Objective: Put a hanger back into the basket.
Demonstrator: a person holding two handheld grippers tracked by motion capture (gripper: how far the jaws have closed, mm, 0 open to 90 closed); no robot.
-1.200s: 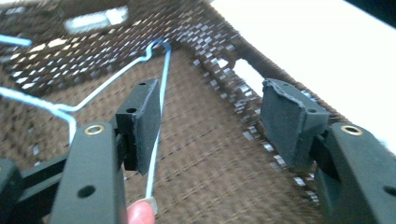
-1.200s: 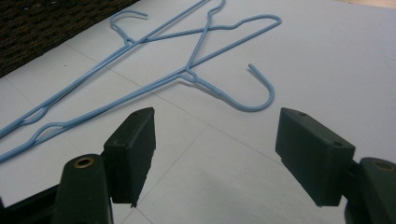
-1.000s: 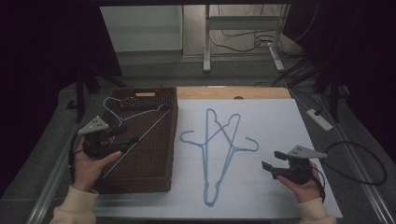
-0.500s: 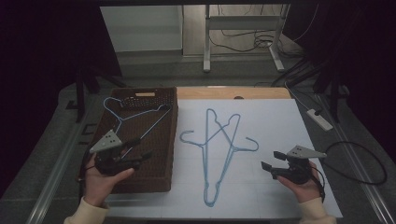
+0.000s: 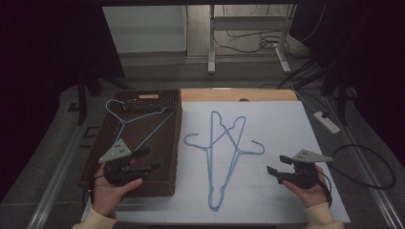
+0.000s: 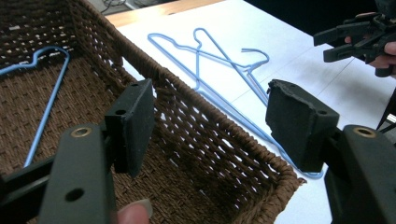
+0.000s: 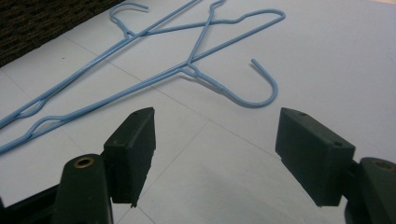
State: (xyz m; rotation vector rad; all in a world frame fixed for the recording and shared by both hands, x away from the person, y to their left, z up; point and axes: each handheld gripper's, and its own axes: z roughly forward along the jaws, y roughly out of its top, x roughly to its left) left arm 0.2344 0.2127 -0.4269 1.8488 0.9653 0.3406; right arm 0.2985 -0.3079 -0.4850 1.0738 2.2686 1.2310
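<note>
We had the left gripper (image 5: 145, 160) hanging over the near end of the brown wicker basket (image 5: 165, 188), jaws spread wide with nothing between them. In the left gripper view its pads (image 6: 299, 122) straddled the basket's right-hand wall near the near corner; one pad sat over the inside, the other over the white sheet (image 5: 282, 124). No contact with the wicker that we could confirm.

One blue wire hanger (image 5: 138, 121) lay inside the basket, hook toward its far left corner, body running diagonally across the floor of it. The gripper was well apart from that hanger.

Two more blue wire hangers (image 5: 224, 152) lay crossed on the white sheet in the middle of the tabletop, just right of the basket, hooks pointing left and right, narrow ends toward the near edge.

The right gripper (image 5: 277, 171) was held near the tabletop's near right corner, jaws also wide open and empty, pointed left at the crossed pair. In the right gripper view the nearest hook (image 7: 261, 91) lay just beyond the pads (image 7: 133, 154), untouched.
</note>
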